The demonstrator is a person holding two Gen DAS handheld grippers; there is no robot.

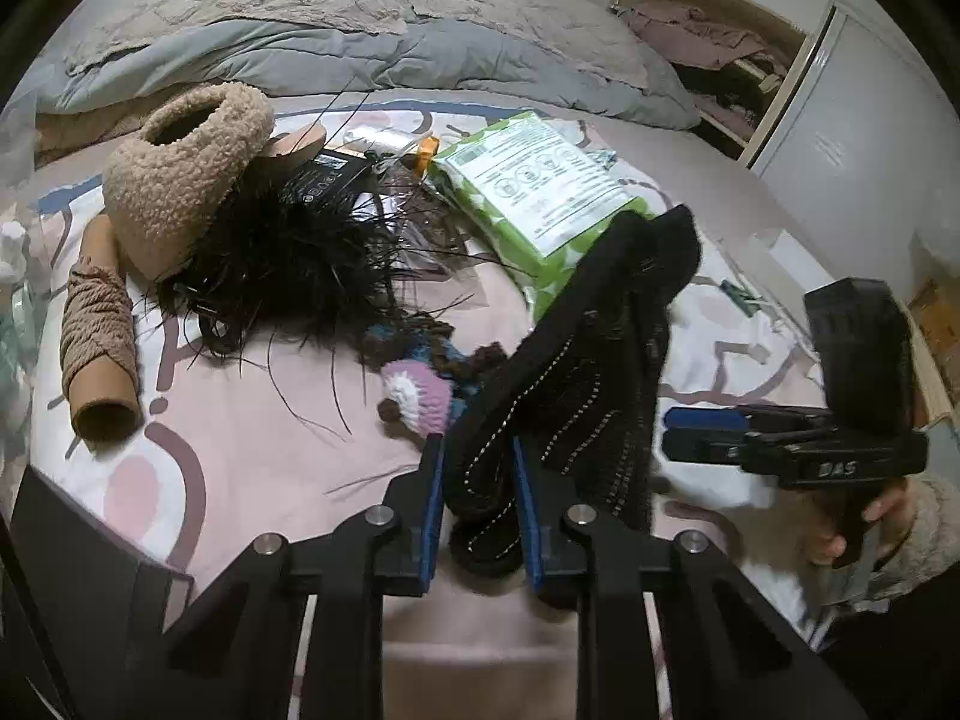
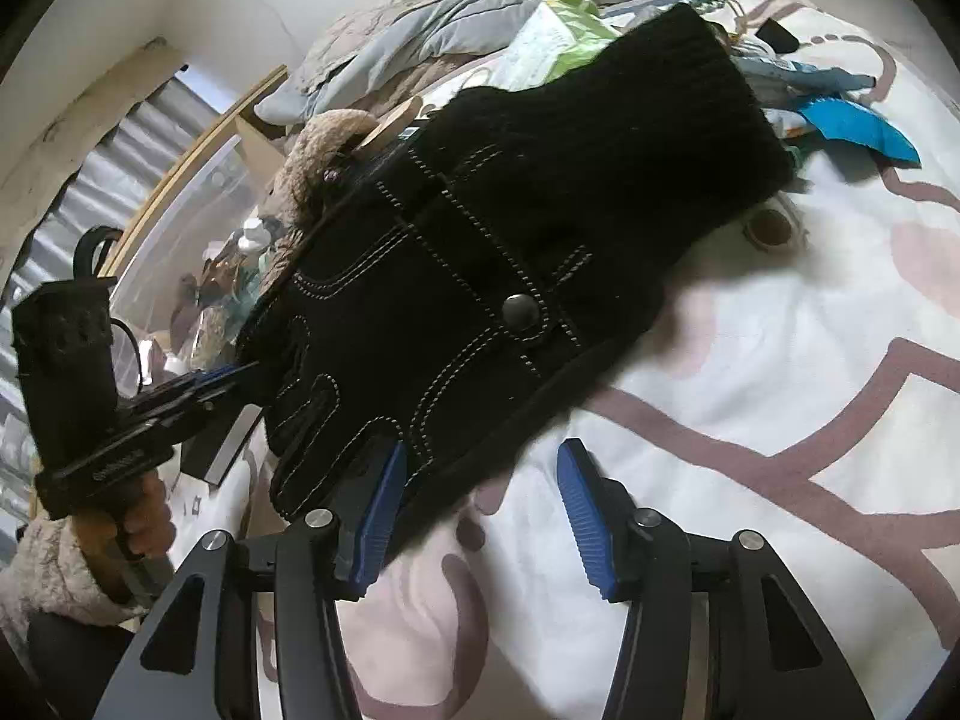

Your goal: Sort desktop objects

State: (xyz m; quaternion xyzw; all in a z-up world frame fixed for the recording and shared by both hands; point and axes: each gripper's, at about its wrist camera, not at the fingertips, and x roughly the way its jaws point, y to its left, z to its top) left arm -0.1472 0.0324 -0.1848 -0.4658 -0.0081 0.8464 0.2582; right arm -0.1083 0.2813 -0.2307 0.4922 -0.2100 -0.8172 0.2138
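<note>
Surface is a bed (image 1: 252,468) with a patterned pink and white sheet, not a desk; clutter is spread across it.

Black glove (image 1: 576,372), suede-look with white stitching, snap strap and knit cuff, hangs over the sheet in the near middle, cuff end towards the green packet (image 1: 540,192). Judged light, soft and floppy, with a grippy nap. It drapes from whatever point is held, so one pinch on a doubled fold or the thicker cuff should carry it; a thin finger tip would let it swing.

Other items, big to small: fuzzy tan slipper (image 1: 180,180), black wig or feather tuft (image 1: 288,276), yarn-wrapped cardboard tube (image 1: 99,336), small crocheted purple and white piece (image 1: 417,390). All look soft and light too.

Left gripper (image 1: 480,468): fingers (image 1: 435,480) drawn close, pinching a bunched fold at the glove's finger end; fabric fills the gap between them.

Right gripper (image 2: 480,498): fingers (image 2: 573,498) spread partway, nothing clamped. In the right wrist view the glove's edge overlaps its left finger (image 2: 384,492); contact or only overlap, cannot tell. The other finger is clear over bare sheet.
</note>
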